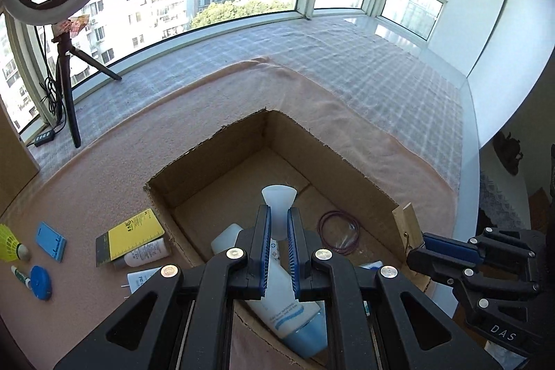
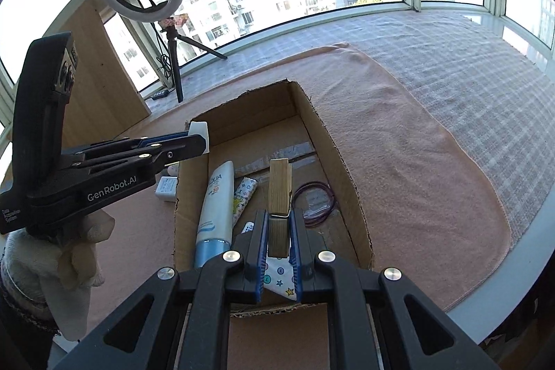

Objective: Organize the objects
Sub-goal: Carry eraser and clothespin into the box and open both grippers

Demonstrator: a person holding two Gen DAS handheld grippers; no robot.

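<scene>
Cardboard box sits centre on bench, collecting loose items. Yellow shuttlecock, blue lid wait outside at 9 o'clock. My left tongs clamp white funnel above box for drop. My right tongs pinch wooden clothespin, likewise over box, 3 o'clock side.

A small translucent white plastic funnel stood pinched by its stem, mouth up, above an open brown cardboard box. A wooden clothespin pointed upward over the same box. Inside lay a white-and-blue sunscreen tube, a loop of dark purple hair ties and a patterned pouch.
</scene>
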